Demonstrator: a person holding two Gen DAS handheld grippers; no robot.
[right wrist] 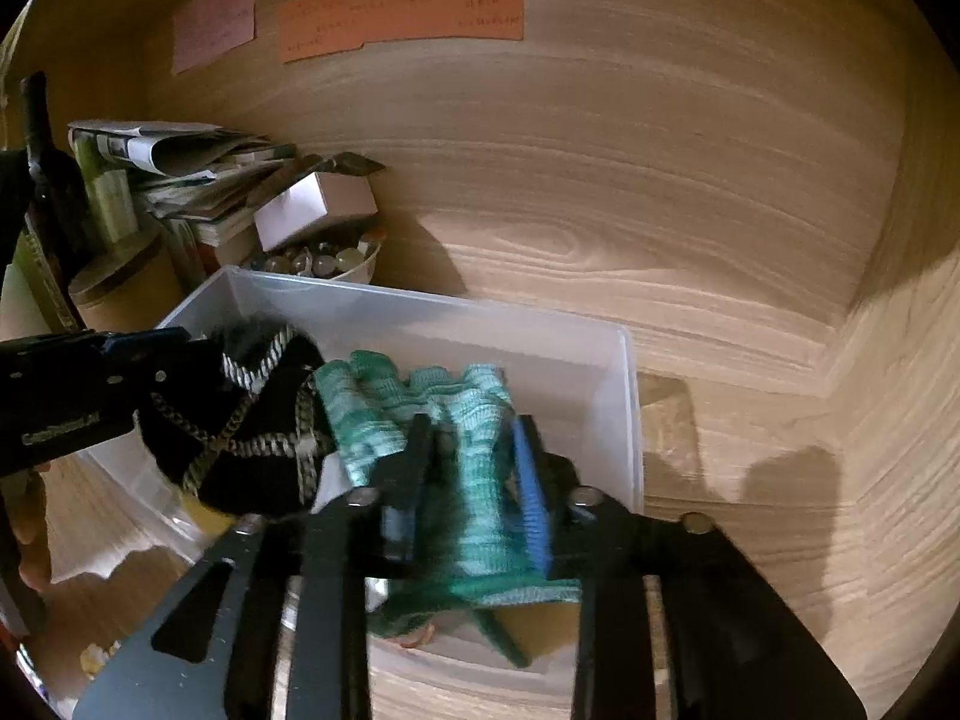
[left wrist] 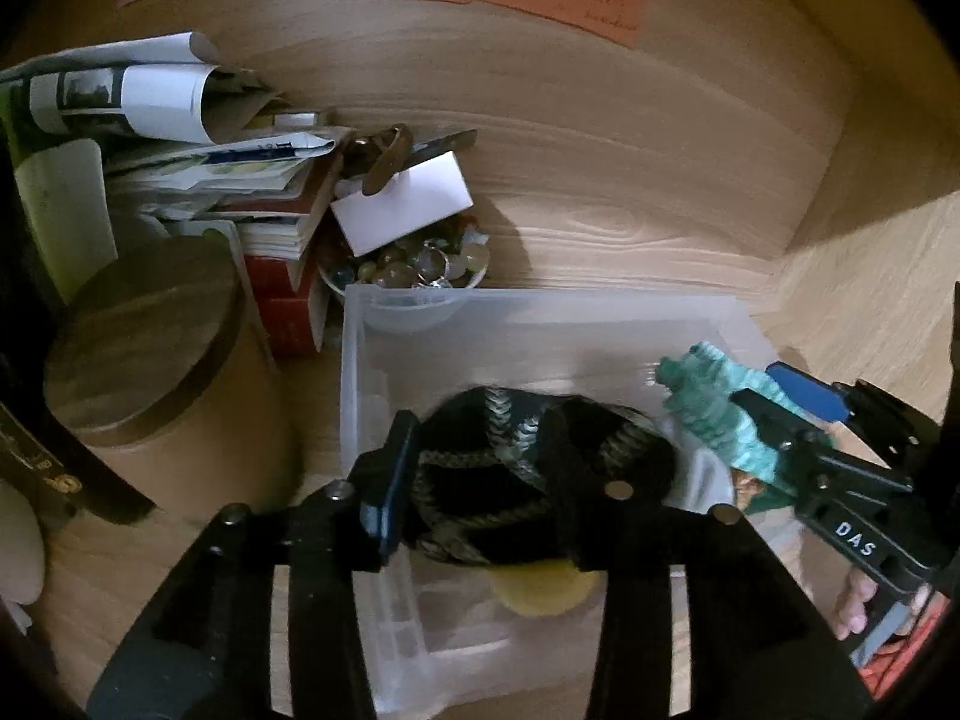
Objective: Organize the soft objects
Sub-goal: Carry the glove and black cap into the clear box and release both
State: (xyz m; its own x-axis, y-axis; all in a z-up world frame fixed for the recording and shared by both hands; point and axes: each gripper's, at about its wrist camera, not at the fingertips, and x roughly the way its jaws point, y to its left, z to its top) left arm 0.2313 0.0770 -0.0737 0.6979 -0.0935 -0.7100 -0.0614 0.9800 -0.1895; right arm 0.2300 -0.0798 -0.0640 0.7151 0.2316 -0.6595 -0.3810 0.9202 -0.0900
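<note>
My left gripper [left wrist: 504,480] is shut on a black knitted cloth with striped bands [left wrist: 528,468] and holds it over the clear plastic bin [left wrist: 540,306]. My right gripper [right wrist: 474,480] is shut on a green knitted glove [right wrist: 456,420] and holds it over the same bin [right wrist: 420,306], just right of the black cloth [right wrist: 252,426]. The right gripper with the glove [left wrist: 714,414] also shows at the right of the left wrist view. A yellow soft object [left wrist: 546,591] lies in the bin under the black cloth.
The bin stands on a wooden shelf against a wooden back wall. Left of it are a brown cylinder with a dark lid [left wrist: 150,354], a stack of books and papers [left wrist: 198,180], a bowl of glass stones [left wrist: 420,270] and a white box [left wrist: 402,210]. Coloured paper notes [right wrist: 396,6] hang on the wall.
</note>
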